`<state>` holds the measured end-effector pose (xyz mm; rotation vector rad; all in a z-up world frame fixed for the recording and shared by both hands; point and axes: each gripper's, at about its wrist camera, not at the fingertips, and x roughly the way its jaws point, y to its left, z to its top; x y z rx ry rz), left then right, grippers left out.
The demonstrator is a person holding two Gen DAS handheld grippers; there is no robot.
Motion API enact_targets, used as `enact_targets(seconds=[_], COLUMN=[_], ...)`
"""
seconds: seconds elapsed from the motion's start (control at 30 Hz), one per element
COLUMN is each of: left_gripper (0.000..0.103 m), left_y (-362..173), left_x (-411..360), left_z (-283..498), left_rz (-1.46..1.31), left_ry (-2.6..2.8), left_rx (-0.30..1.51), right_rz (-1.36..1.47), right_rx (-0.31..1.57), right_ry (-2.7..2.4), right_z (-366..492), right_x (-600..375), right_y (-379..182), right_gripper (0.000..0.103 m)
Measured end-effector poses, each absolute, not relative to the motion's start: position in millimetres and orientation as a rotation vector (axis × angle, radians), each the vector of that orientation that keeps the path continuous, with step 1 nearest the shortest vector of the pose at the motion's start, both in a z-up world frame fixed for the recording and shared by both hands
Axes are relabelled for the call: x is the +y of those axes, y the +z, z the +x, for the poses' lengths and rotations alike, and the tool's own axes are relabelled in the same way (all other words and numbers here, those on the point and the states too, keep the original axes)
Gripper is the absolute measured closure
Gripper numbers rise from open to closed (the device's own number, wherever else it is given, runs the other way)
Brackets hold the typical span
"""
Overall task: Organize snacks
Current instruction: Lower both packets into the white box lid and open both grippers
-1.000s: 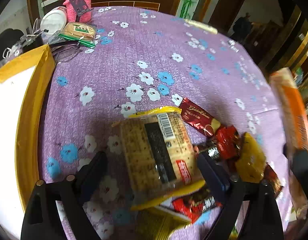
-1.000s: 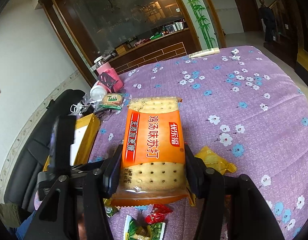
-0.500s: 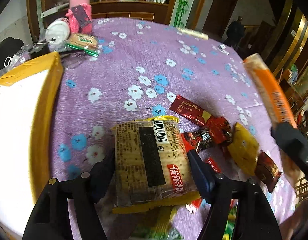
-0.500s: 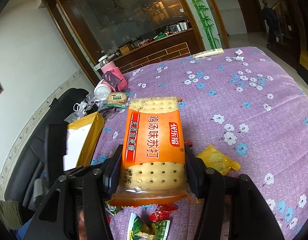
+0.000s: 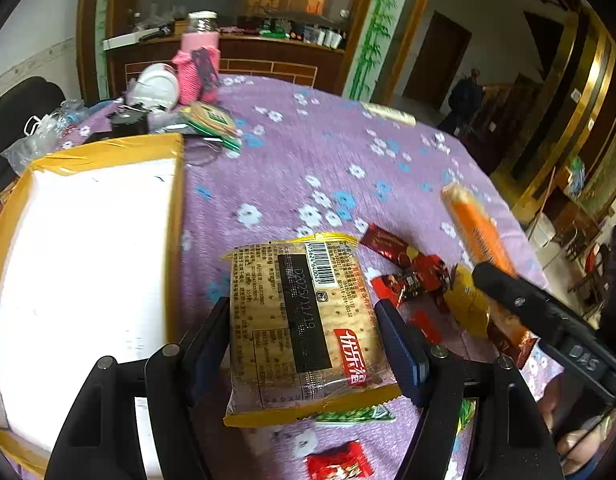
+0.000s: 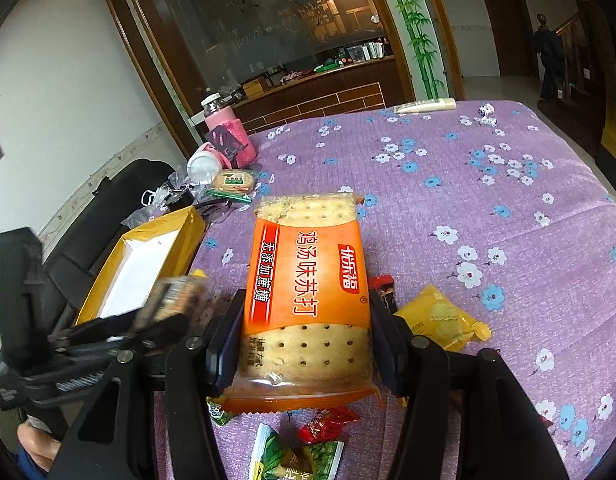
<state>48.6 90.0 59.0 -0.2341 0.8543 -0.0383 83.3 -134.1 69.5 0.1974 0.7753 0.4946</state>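
Yellow-edged cracker pack [image 5: 304, 320] is clamped in left claw [image 5: 304, 344], held above tabletop [image 5: 327, 160] just right of the yellow box [image 5: 88, 240]. Right claw [image 6: 304, 344] is clamped on orange cracker pack [image 6: 308, 280], also lifted. Judgement: swing left pack over box w/ pack level, lower inside walls, then release. Keep 2nd pack clear; loose candies [image 5: 407, 276] below.

The left claw [image 5: 304, 328] pinches a yellow cracker pack [image 5: 304, 320], barcode side up, above the purple flowered table [image 5: 308, 152]. At nine o'clock lies an open yellow box [image 5: 84, 240] with a white floor. At three o'clock the right claw [image 5: 507, 284] carries an orange pack [image 5: 475, 232] over red wrappers [image 5: 411, 276] and a yellow packet [image 5: 465, 304].
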Motion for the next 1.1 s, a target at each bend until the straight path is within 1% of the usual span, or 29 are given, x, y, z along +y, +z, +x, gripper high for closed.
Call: enact_targets(seconds=[0.2,0.43,1.1], left_gripper=[0.028,0.028,0.028], left_y=[67,69,63], left_x=[121,164,251], left_z=[34,21,-4], left_rz=[-0.271,-0.335,-0.446], left_ry=[-0.02,0.021,0.127], left_rx=[0.823,0.803,0.761], right_rz=[0.239,0.255,0.127], right_rx=[0.814,0.845,0.862], right_ry=[0.517,0.604,0.738], right_z=[78,60,40], right_x=[-124,-90,16], right_y=[67,72,101], right_gripper=[0.048,0.048,0.048])
